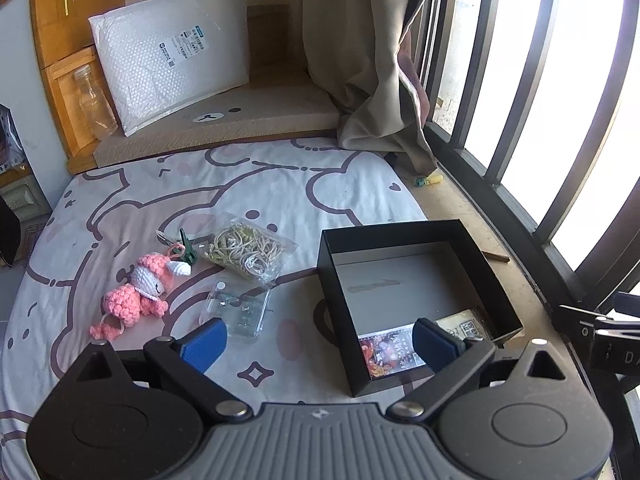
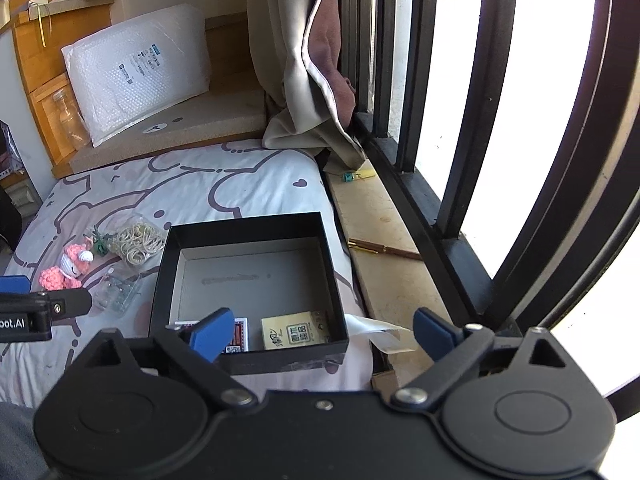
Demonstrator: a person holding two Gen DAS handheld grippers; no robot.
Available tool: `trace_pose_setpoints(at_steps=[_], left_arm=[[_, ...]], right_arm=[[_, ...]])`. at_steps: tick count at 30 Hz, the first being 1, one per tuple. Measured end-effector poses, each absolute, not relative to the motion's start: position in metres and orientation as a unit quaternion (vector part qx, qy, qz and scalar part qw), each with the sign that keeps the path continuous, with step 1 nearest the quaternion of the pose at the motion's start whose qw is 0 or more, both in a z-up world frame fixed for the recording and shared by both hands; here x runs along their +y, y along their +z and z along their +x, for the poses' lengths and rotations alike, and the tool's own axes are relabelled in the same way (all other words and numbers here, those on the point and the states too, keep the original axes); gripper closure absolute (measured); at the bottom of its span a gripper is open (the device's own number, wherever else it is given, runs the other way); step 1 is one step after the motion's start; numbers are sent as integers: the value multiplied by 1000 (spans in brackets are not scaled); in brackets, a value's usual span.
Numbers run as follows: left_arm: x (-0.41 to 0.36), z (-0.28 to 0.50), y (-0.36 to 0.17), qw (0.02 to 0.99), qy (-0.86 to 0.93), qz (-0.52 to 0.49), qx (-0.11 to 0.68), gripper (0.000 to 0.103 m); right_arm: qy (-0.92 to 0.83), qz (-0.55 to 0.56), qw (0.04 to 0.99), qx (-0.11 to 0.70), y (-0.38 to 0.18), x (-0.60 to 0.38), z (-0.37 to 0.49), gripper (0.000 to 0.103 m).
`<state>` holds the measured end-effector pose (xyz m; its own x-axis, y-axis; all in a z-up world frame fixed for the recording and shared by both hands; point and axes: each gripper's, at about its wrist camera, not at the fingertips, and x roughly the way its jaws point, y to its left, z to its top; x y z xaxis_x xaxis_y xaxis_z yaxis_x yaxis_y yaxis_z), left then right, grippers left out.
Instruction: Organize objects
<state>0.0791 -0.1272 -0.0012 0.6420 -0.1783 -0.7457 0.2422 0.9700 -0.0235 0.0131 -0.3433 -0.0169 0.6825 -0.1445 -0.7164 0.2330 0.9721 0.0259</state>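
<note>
A black open box [image 1: 404,236] [image 2: 244,224] sits on the bed and holds a printed card [image 1: 390,350] and a yellow packet [image 2: 294,330]. Left of it lie a pink crochet toy [image 1: 136,292] [image 2: 70,266], a green clip [image 1: 187,248], a bag of rubber bands [image 1: 246,250] [image 2: 136,242] and a clear plastic case [image 1: 240,308] [image 2: 118,290]. My left gripper [image 1: 318,344] is open and empty, hovering between the clear case and the box's near corner. My right gripper [image 2: 324,332] is open and empty above the box's near right edge.
The bed has a cartoon-print sheet [image 1: 248,184]. A wooden ledge [image 2: 384,240] along the barred window holds a brown pen [image 2: 384,249] and a small yellow-green item [image 2: 358,175]. A white padded mailer [image 1: 172,56], a curtain [image 1: 360,60] and wooden drawers [image 1: 68,32] stand behind.
</note>
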Motion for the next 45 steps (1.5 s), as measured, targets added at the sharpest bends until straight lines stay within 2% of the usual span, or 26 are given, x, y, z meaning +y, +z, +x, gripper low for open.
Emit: trace_pose_setpoints(at_steps=[3,9,31,45], left_arm=[[-129,77,-3,906,-119,45,403,4],[-128,73,-9,908,-126,45,396,0],[-113,88,-35,909,-123,47,395,0],[-62,112,-43,915,-80,13,395,0]], right_arm=[[-108,59,916,381,-19,-345,10,0],[-117,57,918,375,-26,-344,6,0],[-139,58,921,360,-45,-346,16,0],[-111,43,926,358,-56,-318,57,0]])
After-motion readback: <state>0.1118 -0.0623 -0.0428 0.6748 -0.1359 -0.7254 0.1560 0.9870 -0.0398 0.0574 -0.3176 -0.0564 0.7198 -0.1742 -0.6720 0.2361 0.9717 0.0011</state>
